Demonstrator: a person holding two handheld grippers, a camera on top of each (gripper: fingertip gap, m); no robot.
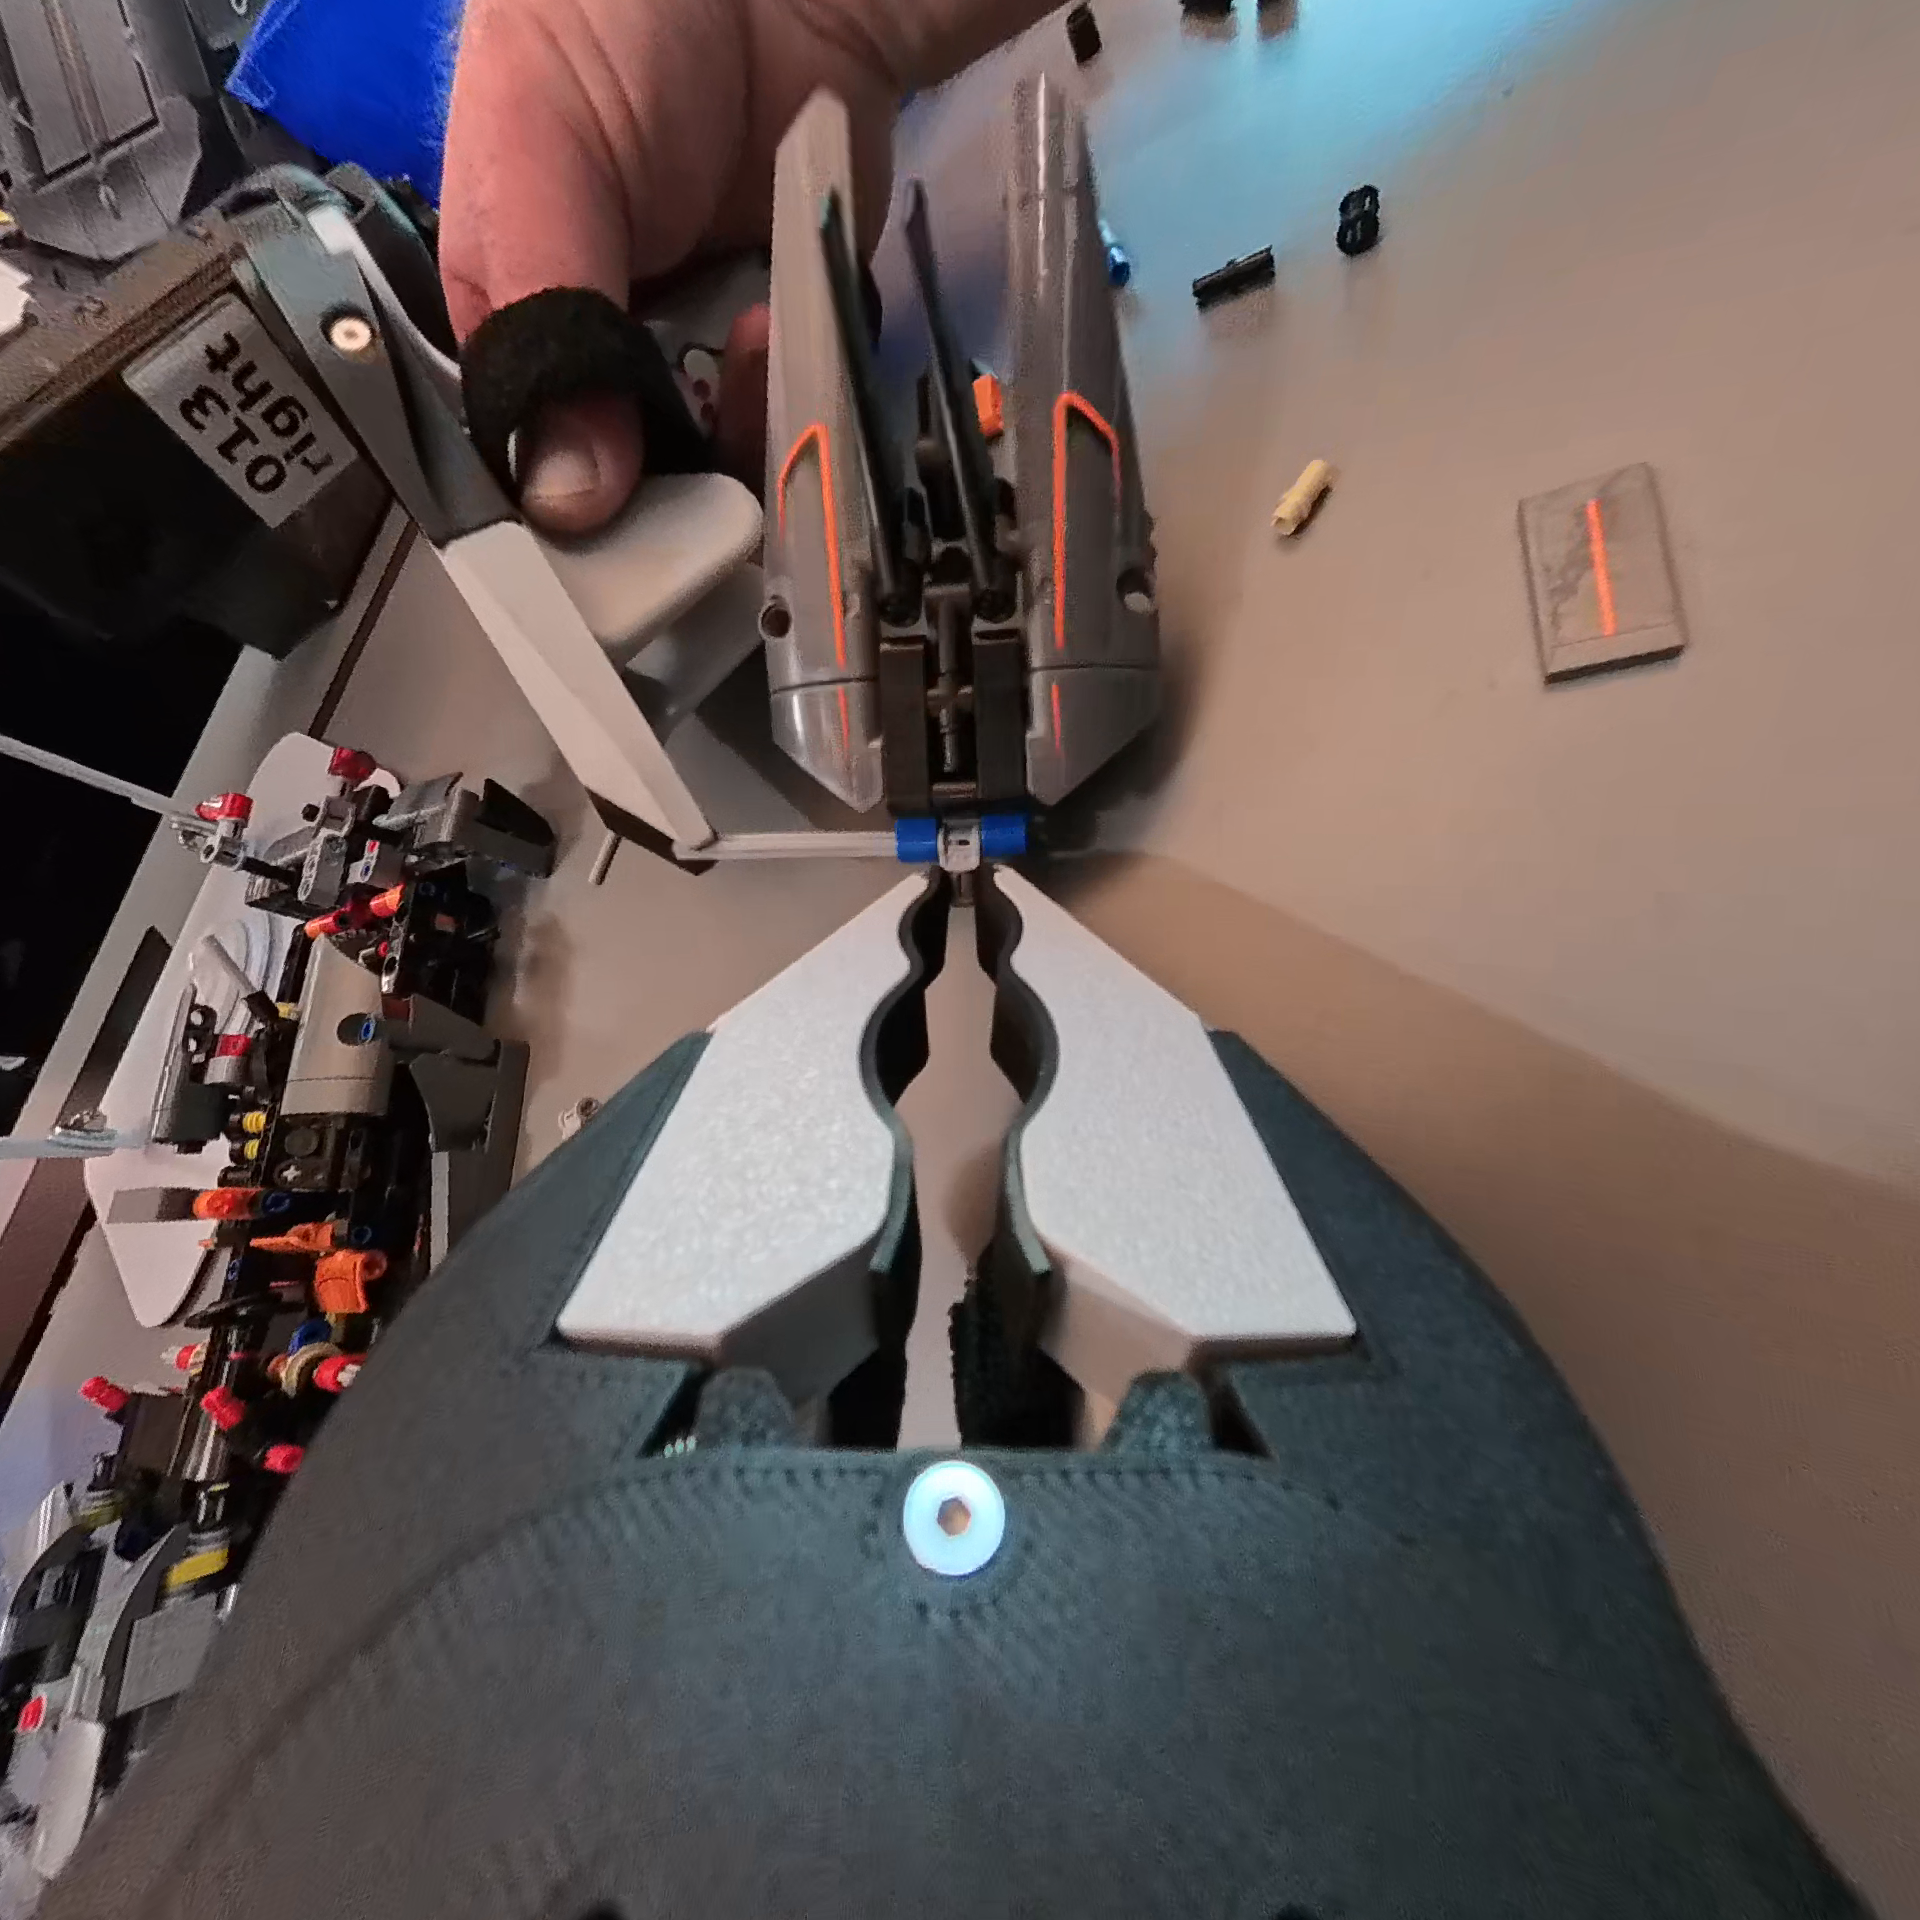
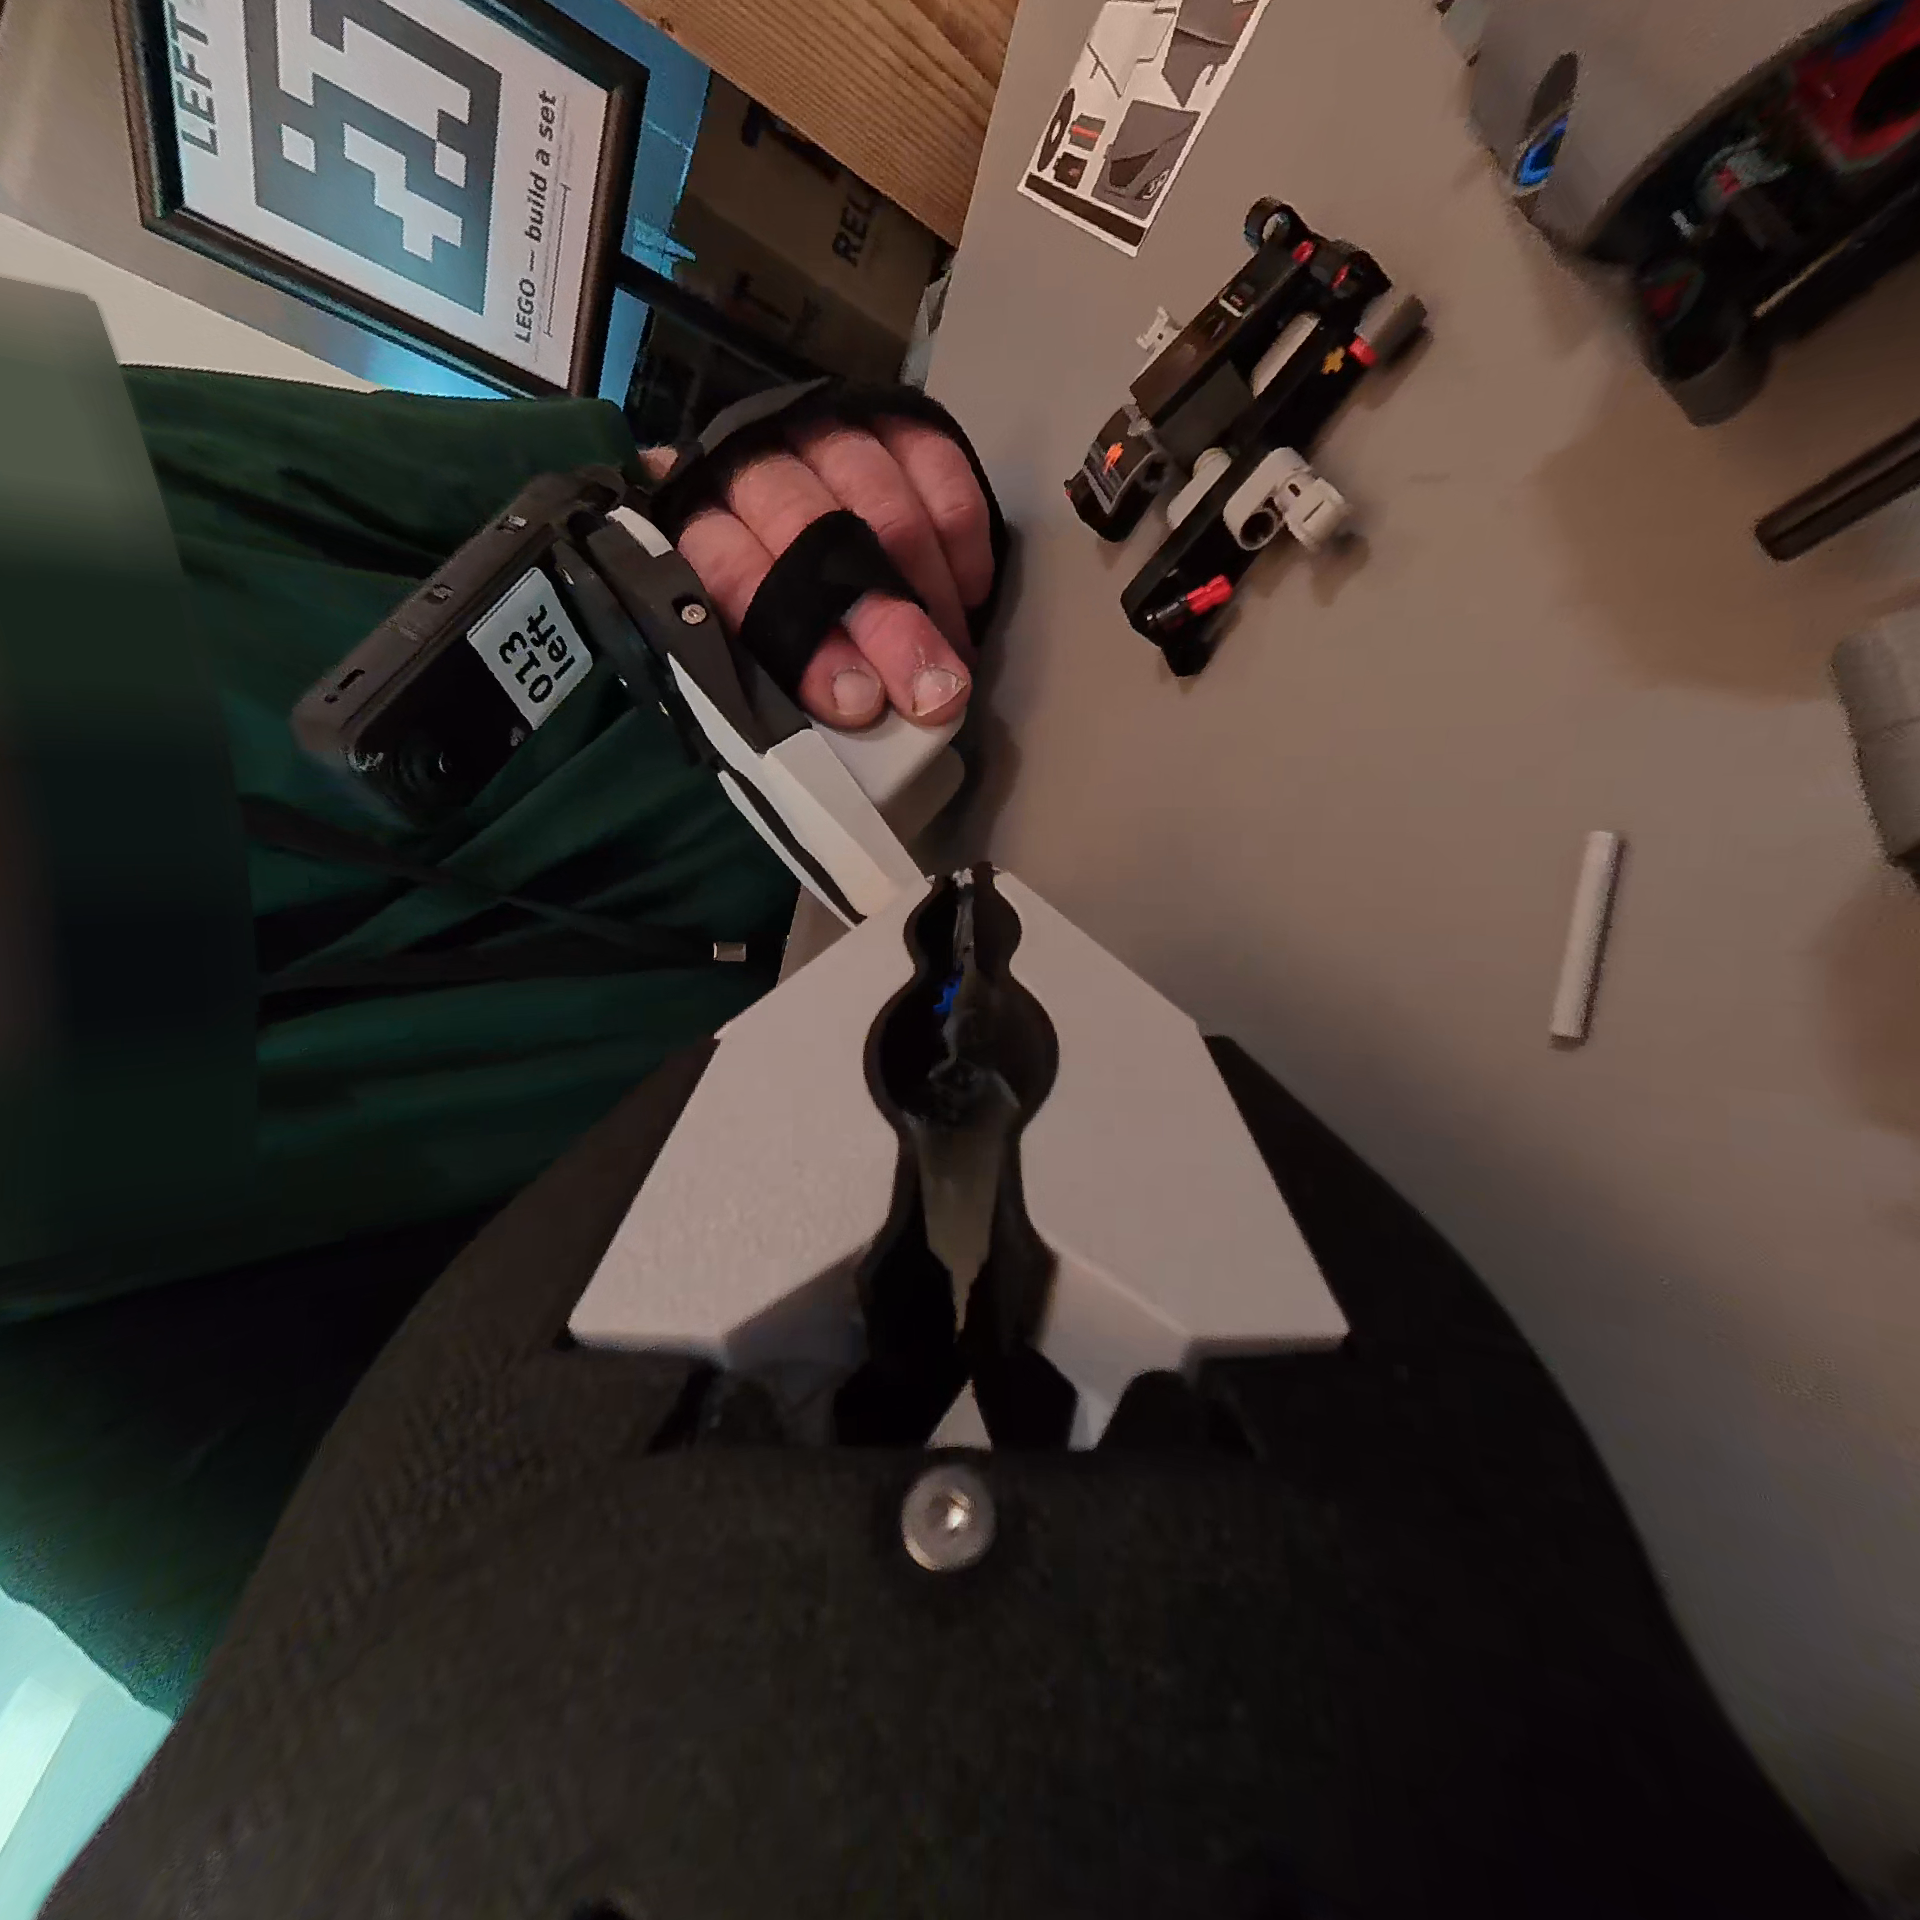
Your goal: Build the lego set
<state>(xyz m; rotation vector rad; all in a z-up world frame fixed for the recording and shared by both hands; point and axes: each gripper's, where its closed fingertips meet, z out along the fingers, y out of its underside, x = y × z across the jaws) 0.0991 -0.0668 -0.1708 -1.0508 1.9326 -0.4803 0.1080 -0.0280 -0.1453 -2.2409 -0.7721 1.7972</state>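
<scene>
A lego sub-assembly (image 1: 956, 540) of two grey curved panels with orange lines around a black core is held up above the table. Its near end has two blue pins (image 1: 920, 836) with a small grey connector (image 1: 958, 840) between them. My left gripper (image 1: 956, 883) is shut on that grey connector. My right gripper (image 2: 966, 883) is shut on the same sub-assembly, whose black and blue parts (image 2: 951, 1018) show edge-on between its fingers. In the left wrist view the right gripper (image 1: 717, 836) reaches in from the left. In the right wrist view the left gripper (image 2: 894, 862) meets my fingertips.
A partly built car chassis (image 1: 312, 1091) lies at the left. Loose on the grey table are a grey tile with an orange stripe (image 1: 1600, 571), a tan pin (image 1: 1301, 497) and black pieces (image 1: 1231, 275). A black sub-assembly (image 2: 1236, 436), a white rod (image 2: 1587, 935) and a sticker sheet (image 2: 1132, 114) lie farther off. My hands' fingertips stand some 5 centimeters from each other. The left tips stand about 9 centimeters off the tan pin (image 1: 1301, 497).
</scene>
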